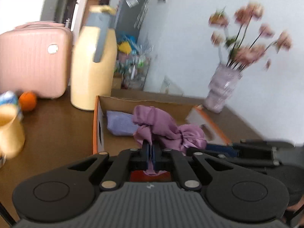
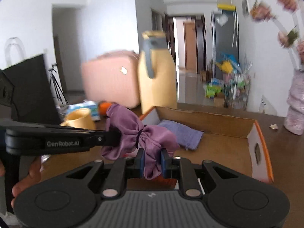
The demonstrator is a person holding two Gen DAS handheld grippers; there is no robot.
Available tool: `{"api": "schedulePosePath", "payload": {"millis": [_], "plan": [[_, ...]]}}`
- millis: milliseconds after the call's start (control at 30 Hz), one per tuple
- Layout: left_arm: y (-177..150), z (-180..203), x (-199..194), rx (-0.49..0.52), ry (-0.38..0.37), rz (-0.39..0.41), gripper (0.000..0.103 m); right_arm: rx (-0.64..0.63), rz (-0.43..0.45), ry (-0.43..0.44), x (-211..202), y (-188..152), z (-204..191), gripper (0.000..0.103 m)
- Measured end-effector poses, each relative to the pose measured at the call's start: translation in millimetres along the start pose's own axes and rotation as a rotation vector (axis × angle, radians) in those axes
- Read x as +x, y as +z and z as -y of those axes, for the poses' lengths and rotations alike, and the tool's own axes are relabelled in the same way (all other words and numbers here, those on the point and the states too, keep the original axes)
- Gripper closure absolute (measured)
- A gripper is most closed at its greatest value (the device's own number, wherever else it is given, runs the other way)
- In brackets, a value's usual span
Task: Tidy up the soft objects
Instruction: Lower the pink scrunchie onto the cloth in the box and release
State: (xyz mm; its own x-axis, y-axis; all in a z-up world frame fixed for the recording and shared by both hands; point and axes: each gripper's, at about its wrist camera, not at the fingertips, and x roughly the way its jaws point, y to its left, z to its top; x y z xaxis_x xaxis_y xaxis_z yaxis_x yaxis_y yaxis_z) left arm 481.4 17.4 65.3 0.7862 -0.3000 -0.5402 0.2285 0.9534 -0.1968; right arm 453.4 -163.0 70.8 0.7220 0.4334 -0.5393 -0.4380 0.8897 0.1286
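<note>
While the brown table (image 1: pixel 57 125) at the bottom of both wrist views carries much clutter, only the soft things belong to the task. Largest is the open cardboard box (image 2: pixel 209 117), lying from about twelve to three o'clock of the right gripper. One item, a folded lavender cloth (image 2: pixel 182 134), already lies on the box floor toward its far left corner, so I judge the sorting partly done. The purple satin cloth (image 2: pixel 152 138), cinched at its middle by a dark band, is not yet placed: it hangs above the box's near left edge, stretched between the two tools.

The right gripper (image 2: pixel 152 163) has its jaws nearly closed, pinching one gathered lobe of the satin cloth, which bulges out below the pads. The left gripper (image 1: pixel 151 152) is clamped fully together on a thin fold of the other lobe; from the right wrist it reaches in from nine o'clock. What remains, as I judge, is to lower the satin cloth beside the lavender one and let go.
</note>
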Motion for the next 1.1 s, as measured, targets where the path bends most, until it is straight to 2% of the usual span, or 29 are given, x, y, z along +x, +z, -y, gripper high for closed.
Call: {"api": "schedulePosePath", "payload": {"millis": [100, 167, 233, 267, 300, 333, 367, 433, 533, 667, 733, 767, 833, 933, 1033, 1100], "plan": [[14.8, -11.2, 61.0, -0.006, 0.092, -0.106, 0.098, 0.052, -0.126, -0.009, 68.0, 23.4, 23.5, 0.087], [14.9, -15.4, 90.3, 0.021, 0.149, -0.134, 0.096, 0.089, -0.196, -0.01, 106.2, 27.5, 33.0, 0.087], [11.9, -21.7, 108.0, 0.016, 0.191, -0.158, 0.095, 0.08, -0.233, -0.049, 135.4, 26.8, 34.9, 0.085], [11.8, -23.9, 111.9, 0.009, 0.191, -0.172, 0.093, 0.083, -0.241, -0.062, 145.0, 26.9, 36.2, 0.083], [11.5, -25.8, 112.1, 0.007, 0.178, -0.174, 0.087, 0.092, -0.246, -0.072, 151.4, 26.9, 37.5, 0.077], [10.7, -27.2, 109.6, 0.008, 0.168, -0.165, 0.082, 0.095, -0.248, -0.088, 156.4, 26.7, 38.9, 0.071], [9.6, -28.1, 105.6, 0.012, 0.17, -0.153, 0.079, 0.092, -0.249, -0.096, 158.3, 25.1, 41.1, 0.07], [11.5, -29.7, 96.4, 0.02, 0.186, -0.124, 0.069, 0.093, -0.23, -0.083, 154.6, 24.8, 43.2, 0.061], [16.7, -28.0, 79.0, 0.021, 0.19, -0.091, 0.068, 0.121, -0.182, -0.075, 135.9, 23.5, 52.7, 0.048], [16.6, -18.7, 40.0, 0.042, 0.19, -0.029, 0.062, 0.11, -0.111, -0.101, 92.8, 26.8, 57.4, 0.048], [9.0, -11.7, 16.3, 0.06, 0.189, 0.005, 0.057, 0.093, -0.066, -0.112, 57.5, 25.0, 58.3, 0.044], [2.6, -8.1, 2.7, 0.071, 0.19, 0.019, 0.056, 0.083, -0.046, -0.118, 42.0, 23.7, 58.4, 0.043], [-14.6, 0.1, -28.0, 0.104, 0.174, 0.05, 0.048, 0.056, -0.001, -0.135, 2.0, 14.6, 56.9, 0.039], [-43.6, 11.4, -72.9, 0.121, 0.142, 0.089, 0.041, 0.018, 0.059, -0.146, -57.6, -8.5, 50.3, 0.037], [-75.5, 21.7, -117.6, 0.123, 0.106, 0.136, 0.031, -0.006, 0.11, -0.146, -112.9, -39.6, 37.0, 0.034], [-97.4, 27.5, -142.5, 0.128, 0.097, 0.157, 0.03, -0.014, 0.138, -0.139, -143.2, -63.3, 24.6, 0.031]]}}
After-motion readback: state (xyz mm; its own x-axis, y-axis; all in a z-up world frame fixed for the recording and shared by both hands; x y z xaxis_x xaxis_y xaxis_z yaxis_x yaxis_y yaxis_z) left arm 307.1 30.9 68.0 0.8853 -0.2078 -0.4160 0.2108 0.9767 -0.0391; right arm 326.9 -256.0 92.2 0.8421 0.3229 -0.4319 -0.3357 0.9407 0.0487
